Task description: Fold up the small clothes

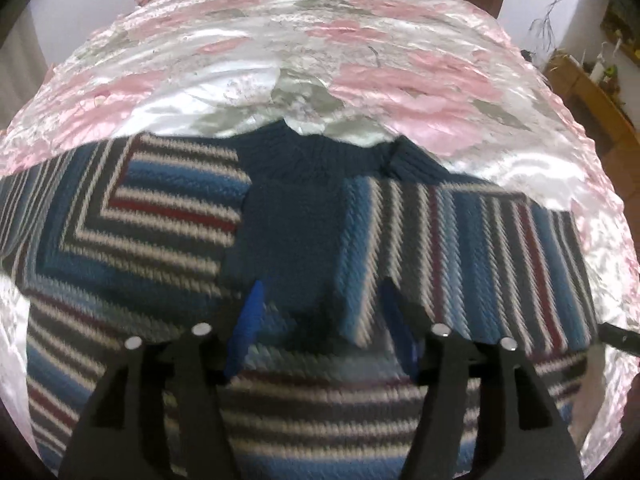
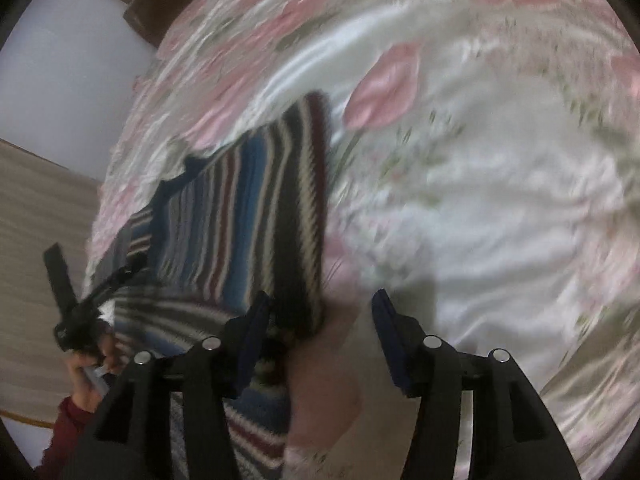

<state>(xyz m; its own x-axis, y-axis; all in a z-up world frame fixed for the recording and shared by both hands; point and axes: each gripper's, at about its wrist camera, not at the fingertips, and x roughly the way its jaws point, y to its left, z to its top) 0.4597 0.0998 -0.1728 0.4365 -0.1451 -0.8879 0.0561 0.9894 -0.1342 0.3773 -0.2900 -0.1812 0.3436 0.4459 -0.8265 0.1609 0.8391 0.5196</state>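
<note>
Your left tongs (image 1: 320,320) hang with jaws apart over the striped sweater (image 1: 168,216), which fills the lower half of that frame on the floral bedspread (image 1: 360,60), collar pointing to the top. Your right tongs (image 2: 320,328), also spread, sit at its folded sleeve edge (image 2: 296,216), left of centre frame. The hem is cut off below; blur hides whether either touches the knit
</note>
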